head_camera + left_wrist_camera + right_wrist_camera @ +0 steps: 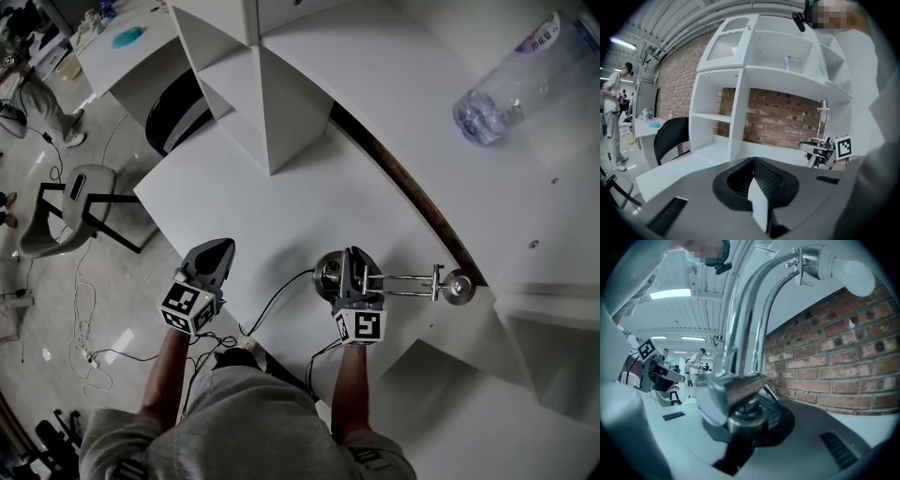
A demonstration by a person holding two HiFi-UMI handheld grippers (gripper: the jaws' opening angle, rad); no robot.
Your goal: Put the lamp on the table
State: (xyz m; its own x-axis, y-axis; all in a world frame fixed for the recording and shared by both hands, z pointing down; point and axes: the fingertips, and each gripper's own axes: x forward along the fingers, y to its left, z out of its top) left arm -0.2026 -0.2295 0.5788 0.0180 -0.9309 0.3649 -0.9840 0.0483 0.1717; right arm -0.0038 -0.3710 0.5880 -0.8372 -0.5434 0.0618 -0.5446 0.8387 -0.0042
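Spreading out from the lamp (412, 278) toward the person and away to its left, the white table (281, 202) gave plenty of bare room on that side. Its near edge ran not far from the lamp's base. Beyond the lamp and to its left stood the white shelf (281, 103), well apart from it. The brick wall (403, 187) lay close behind the lamp's bulb end.

Seen from the left gripper view, the lamp's stem stood upright, its top arching toward the wall. The base was over the table, though no view showed whether it rested there or hung just above. A cord (281, 295) trailed from the base toward the table's near edge.

Coming in level from the person's side, the right gripper (356, 272) was clamped on the lamp low on its stem. To the lamp's left, near but apart from it, the left gripper (217, 251) had its jaws together on nothing. Any setting down probably called for a straight lowering, with the bulb kept off the wall.
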